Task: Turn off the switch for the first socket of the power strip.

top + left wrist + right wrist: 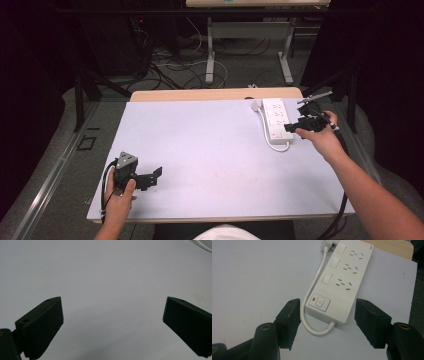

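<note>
While the person's left hand (119,197) rests near the front left corner of the table (200,150), the left gripper (156,175) it holds lies low over the white tabletop with its jaws spread wide and nothing between them. From the left gripper view the gripper (112,315) looks out over bare white surface, and a sliver of white cable shows at the top right corner.

Over on the far right side, the right hand (322,140) holds the right gripper (291,128) just at the near end of a white power strip (276,119). Its jaws are also spread apart, clamping nothing. In the right gripper view the gripper (327,315) straddles the strip's near end: the left jaw sits just beside the white cable (312,327) that loops out of that end, and the right jaw stands off the strip's other long edge. I cannot tell whether either jaw touches the strip.

The power strip (342,282) lies flat on the table, running away from the gripper toward the far edge. Nearest the jaws is its power button (319,302) with a small red mark beside it. Beyond that come three socket groups, each with a white rocker switch. The cable runs along the strip's left side up to a white plug (327,243) at the far end.
</note>
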The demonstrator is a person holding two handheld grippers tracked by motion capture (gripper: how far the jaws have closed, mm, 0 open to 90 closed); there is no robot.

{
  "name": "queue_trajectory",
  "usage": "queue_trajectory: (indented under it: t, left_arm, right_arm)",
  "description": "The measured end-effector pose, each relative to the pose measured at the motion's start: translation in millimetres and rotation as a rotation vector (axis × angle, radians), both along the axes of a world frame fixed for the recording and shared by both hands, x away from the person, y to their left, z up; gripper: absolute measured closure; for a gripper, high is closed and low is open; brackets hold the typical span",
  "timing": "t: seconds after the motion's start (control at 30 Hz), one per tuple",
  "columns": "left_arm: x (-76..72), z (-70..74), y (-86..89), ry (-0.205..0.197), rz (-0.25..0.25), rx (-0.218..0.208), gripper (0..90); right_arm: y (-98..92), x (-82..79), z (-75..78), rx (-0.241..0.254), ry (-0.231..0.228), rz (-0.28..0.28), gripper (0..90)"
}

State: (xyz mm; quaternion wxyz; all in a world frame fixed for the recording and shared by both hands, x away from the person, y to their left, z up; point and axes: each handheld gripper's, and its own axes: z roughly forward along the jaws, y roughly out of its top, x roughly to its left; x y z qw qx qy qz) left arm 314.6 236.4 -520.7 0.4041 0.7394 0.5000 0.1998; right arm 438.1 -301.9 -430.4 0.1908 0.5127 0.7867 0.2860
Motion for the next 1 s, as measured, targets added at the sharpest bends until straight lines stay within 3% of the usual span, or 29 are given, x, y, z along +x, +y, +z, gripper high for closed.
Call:
queue_trajectory:
  t: [0.4, 1.0]
  left_arm:
    - [0.1, -0.5, -0.3, 0.003, 0.0, 0.0, 2.9]
    - [0.3, -0.8, 0.0, 0.004, -0.001, 0.002, 2.9]
  right_arm:
    - [4.0, 22.7, 2.4, 0.007, 0.043, -0.046, 43.1]
    - [12.8, 51.4, 2.8, 0.02, 0.055, -0.093, 54.8]
